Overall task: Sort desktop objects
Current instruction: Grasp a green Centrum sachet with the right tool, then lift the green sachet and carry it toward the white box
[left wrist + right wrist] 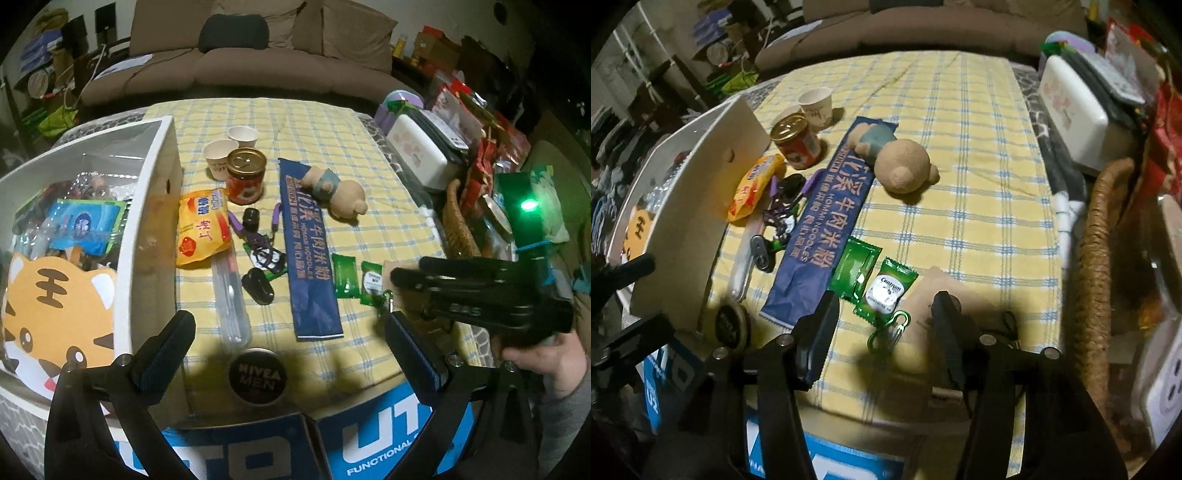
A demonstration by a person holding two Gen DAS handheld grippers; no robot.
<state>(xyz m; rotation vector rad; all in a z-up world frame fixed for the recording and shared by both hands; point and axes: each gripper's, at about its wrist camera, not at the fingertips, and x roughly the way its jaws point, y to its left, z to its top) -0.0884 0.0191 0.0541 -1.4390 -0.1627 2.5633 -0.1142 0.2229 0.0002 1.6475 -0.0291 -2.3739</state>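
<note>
Two grippers in view, both over the near edge of the yellow-and-blue checked tablecloth (pixel 332 122). Left gripper (pixel 291 341): fingers spread wide, nothing between them, hovering above the round black Nivea Men tin (pixel 257 376), which sits at the near edge just beside the white storage box (pixel 162 177). Right gripper (pixel 886 325): fingers spread, nothing gripped; a green metal carabiner (pixel 888 330) lies on the cloth in the gap between them, contact with either finger cannot be told. Just beyond the carabiner, two green foil sachets (pixel 871 278) lie side by side, the nearer marked Centrum. A long dark-blue noodle packet with orange lettering (pixel 312 254) runs from near edge toward table centre; a tan plush bear in a blue shirt (pixel 334 188) lies across its far end. Toward the left edge, beside the box wall: orange-yellow snack bag (pixel 201 225), red tin can with gold lid (pixel 245 177), two white paper cups (pixel 231 146) behind it, a clear plastic tube (pixel 231 295), a small black oval fob (pixel 258 286), and a purple-and-black tangle of small items (pixel 258 236), not identifiable. The box at the left edge holds mixed packets and an orange tiger-face card (pixel 55 314). A woven brown basket (pixel 1097 258) stands at the right edge.
</note>
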